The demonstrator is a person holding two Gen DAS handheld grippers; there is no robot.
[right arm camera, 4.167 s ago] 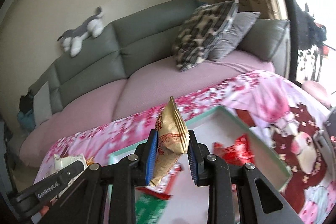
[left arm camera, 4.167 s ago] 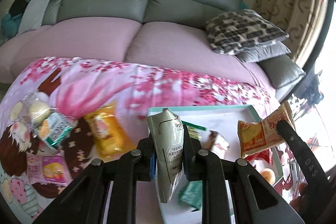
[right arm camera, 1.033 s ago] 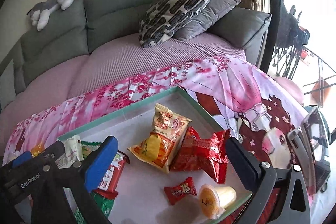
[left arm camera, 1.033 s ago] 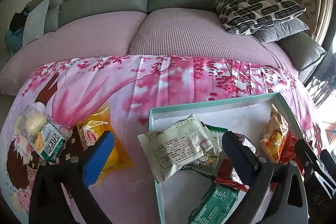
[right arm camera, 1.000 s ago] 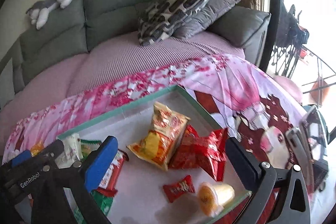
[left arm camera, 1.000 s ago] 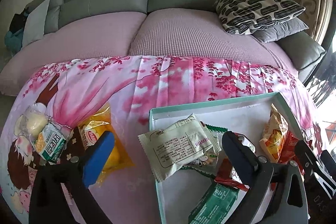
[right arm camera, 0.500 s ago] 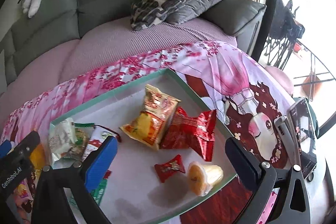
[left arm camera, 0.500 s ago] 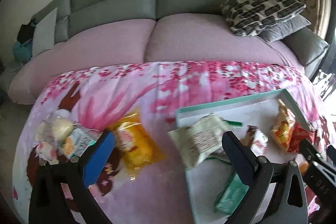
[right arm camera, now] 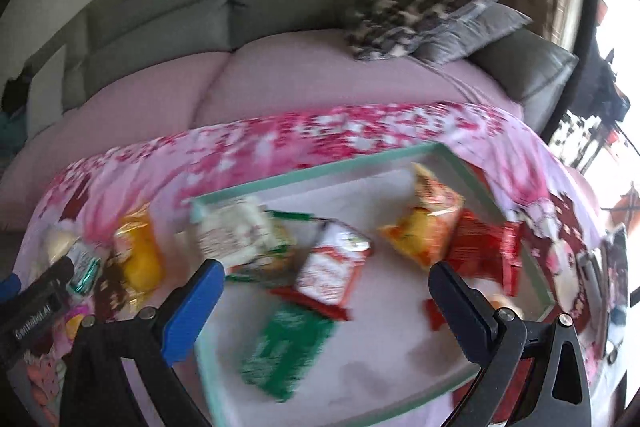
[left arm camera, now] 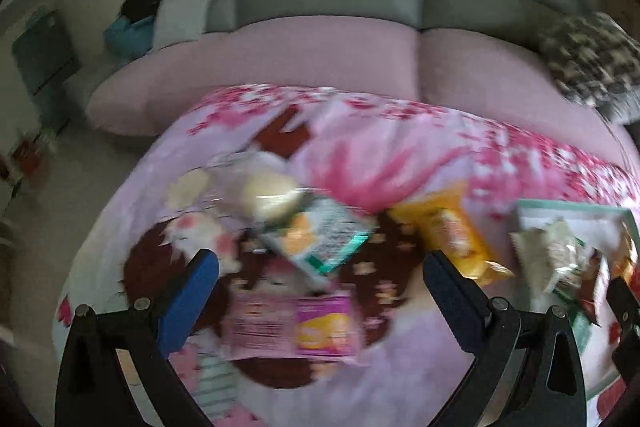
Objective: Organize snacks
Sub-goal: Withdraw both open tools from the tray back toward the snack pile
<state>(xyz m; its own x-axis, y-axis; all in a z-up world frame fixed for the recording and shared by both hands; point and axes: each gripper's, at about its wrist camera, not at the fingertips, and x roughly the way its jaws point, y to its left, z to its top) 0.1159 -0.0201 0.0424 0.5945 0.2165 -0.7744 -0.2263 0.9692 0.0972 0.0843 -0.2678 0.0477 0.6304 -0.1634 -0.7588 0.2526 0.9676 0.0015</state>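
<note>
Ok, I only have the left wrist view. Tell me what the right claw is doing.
Observer: The right claw is open and empty, held over the teal-rimmed tray.
Operator: List what lies in the tray's near half.
Observer: A green packet lies by the front-left corner, just in front of a white-and-red packet.
Operator: Now give me the tray's right side.
Observer: An orange-yellow chip bag rests against a red packet.
</note>
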